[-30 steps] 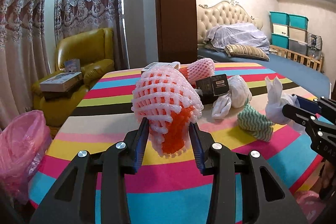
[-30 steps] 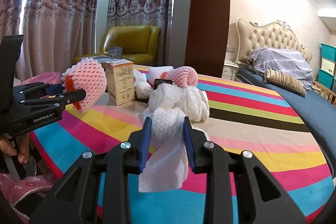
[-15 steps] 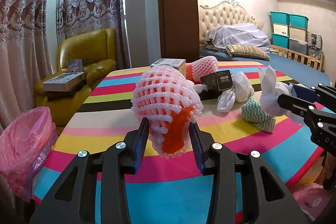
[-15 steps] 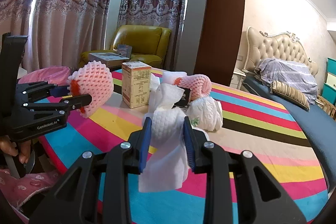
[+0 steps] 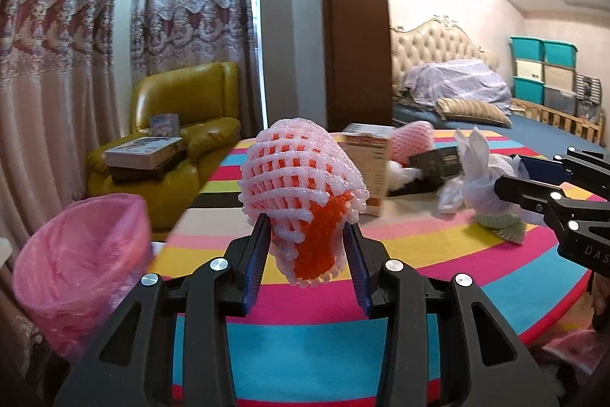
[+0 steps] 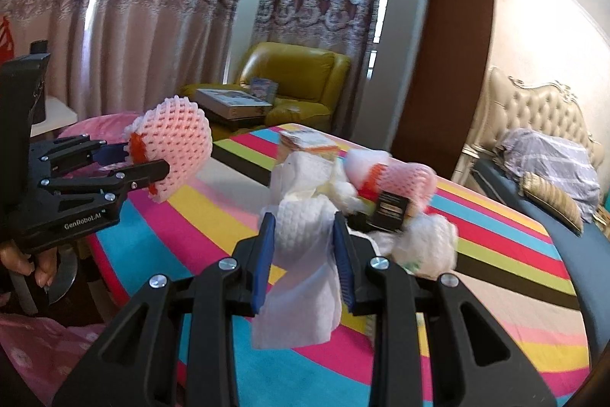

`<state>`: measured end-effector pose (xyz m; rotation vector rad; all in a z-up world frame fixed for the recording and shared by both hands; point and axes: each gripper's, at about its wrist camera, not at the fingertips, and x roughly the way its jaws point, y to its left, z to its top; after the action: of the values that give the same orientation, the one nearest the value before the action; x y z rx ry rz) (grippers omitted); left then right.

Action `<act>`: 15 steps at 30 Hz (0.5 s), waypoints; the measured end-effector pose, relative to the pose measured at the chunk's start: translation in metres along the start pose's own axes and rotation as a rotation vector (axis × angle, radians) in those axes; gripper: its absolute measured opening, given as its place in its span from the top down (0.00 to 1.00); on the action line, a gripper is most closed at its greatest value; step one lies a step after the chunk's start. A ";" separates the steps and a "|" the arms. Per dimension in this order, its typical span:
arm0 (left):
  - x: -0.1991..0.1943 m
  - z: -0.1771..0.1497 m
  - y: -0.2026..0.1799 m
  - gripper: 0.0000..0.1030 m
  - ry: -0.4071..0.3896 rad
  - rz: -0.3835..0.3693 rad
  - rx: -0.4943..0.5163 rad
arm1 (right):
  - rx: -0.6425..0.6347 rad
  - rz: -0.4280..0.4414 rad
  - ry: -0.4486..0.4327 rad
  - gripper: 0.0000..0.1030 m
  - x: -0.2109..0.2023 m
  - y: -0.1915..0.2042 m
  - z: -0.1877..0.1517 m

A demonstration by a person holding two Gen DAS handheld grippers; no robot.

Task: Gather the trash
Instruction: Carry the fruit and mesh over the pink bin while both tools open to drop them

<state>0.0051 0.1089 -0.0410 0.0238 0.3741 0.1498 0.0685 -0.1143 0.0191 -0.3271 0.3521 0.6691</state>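
My left gripper (image 5: 307, 227) is shut on a pink foam fruit net (image 5: 301, 178) with an orange inner net, held above the striped table's near left edge. It also shows in the right wrist view (image 6: 171, 147). My right gripper (image 6: 303, 220) is shut on a white crumpled tissue (image 6: 301, 254) held above the table; it appears at the right of the left wrist view (image 5: 484, 178). A bin lined with a pink bag (image 5: 80, 262) stands on the floor left of the table.
On the striped tablecloth (image 5: 438, 254) lie a carton box (image 5: 368, 159), another pink foam net (image 6: 408, 178), a black box (image 6: 390, 212), a white wad (image 6: 427, 246) and a green-striped cloth (image 5: 503, 227). A yellow armchair (image 5: 179, 140) and a bed (image 5: 495, 109) stand behind.
Both grippers have swung left with their loads. The pink bin has come closer and larger at the left of the left wrist view. Grips are unchanged.
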 end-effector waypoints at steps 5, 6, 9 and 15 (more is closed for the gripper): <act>-0.018 -0.002 0.043 0.63 -0.010 0.067 -0.031 | -0.048 0.083 0.023 0.71 0.021 0.025 0.014; -0.023 -0.002 0.052 0.63 -0.015 0.080 -0.041 | -0.057 0.096 0.025 0.71 0.024 0.031 0.017; -0.036 0.001 0.077 0.63 -0.026 0.120 -0.067 | -0.074 0.160 0.027 0.71 0.035 0.049 0.031; -0.060 0.004 0.123 0.63 -0.047 0.214 -0.095 | -0.109 0.271 0.010 0.71 0.060 0.094 0.069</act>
<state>-0.0663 0.2214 -0.0096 -0.0269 0.3161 0.3780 0.0659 0.0153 0.0387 -0.3909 0.3741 0.9554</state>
